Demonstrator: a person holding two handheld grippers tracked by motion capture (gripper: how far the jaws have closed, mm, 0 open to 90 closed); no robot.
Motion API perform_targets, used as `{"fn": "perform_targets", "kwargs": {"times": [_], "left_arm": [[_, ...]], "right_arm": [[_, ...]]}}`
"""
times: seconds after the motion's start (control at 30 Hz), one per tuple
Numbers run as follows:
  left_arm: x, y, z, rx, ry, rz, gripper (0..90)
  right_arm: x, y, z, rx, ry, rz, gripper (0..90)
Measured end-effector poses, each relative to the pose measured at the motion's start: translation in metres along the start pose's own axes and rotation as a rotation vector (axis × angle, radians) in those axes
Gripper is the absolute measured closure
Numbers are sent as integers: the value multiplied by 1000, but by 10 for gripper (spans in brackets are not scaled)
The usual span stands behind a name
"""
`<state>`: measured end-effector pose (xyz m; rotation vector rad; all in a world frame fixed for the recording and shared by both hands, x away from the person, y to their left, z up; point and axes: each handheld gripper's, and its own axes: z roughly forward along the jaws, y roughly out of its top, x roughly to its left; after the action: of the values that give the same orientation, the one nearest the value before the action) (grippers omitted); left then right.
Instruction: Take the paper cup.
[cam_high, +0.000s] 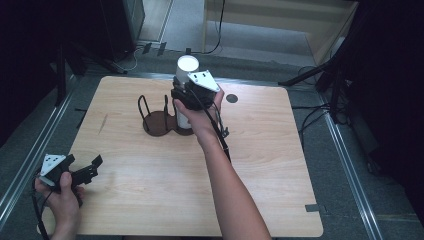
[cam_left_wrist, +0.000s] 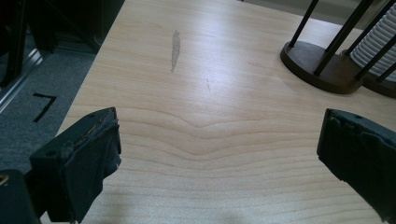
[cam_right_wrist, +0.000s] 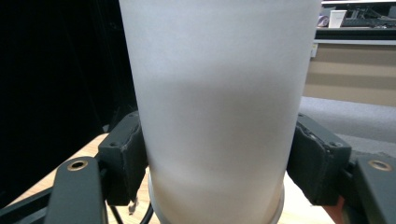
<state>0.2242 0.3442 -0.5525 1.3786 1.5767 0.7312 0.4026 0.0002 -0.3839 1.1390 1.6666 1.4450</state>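
Observation:
A tall white cup (cam_high: 187, 66) stands up over the right ring of a dark wire cup rack (cam_high: 156, 124) at the back middle of the wooden table. My right gripper (cam_high: 184, 97) is shut on the cup's side; in the right gripper view the cup (cam_right_wrist: 219, 107) sits between both pads (cam_right_wrist: 126, 158), with a white rim (cam_right_wrist: 278, 210) just beneath it. A stack of ribbed white cups (cam_left_wrist: 378, 42) sits in the rack (cam_left_wrist: 322, 70). My left gripper (cam_high: 84, 162) rests at the table's near left corner, open (cam_left_wrist: 217, 149) with only bare wood between its jaws.
The rack's left ring holds nothing between its wire posts. A black round spot (cam_high: 231, 98) marks the table to the right of the cup. A grey scuff (cam_left_wrist: 175, 49) lies on the wood ahead of my left gripper. Dark stands and cables surround the table.

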Motion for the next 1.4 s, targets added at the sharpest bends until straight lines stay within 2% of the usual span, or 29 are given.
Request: {"fn": "perform_targets", "kwargs": {"times": [0.47,0.7,0.83,0.97,1.07,1.1,1.2,1.4], "left_arm": [[-1,0,1,5,-8,9,0],[-1,1,1,10,-2,12,0],[-1,1,1,10,-1,9,0],[-2,0,1,7,2,12,0],[-2,1,1,9,2,16,0],[-2,1,1,9,2,16,0],[-2,0,1,10,2,19,0],[-3,0,1,9,3,19,0]], "right_arm": [[-5,17,-30,-37,36,4,283],[-14,14,-47,-33,43,-4,282],[-28,5,-60,-2,45,-5,280],[-37,-1,-70,5,45,-2,280],[-51,-11,-81,9,29,-1,280],[-51,-11,-81,9,29,-1,280],[-65,-21,-91,11,11,14,279],[-84,-37,-103,24,-16,37,280]]}}
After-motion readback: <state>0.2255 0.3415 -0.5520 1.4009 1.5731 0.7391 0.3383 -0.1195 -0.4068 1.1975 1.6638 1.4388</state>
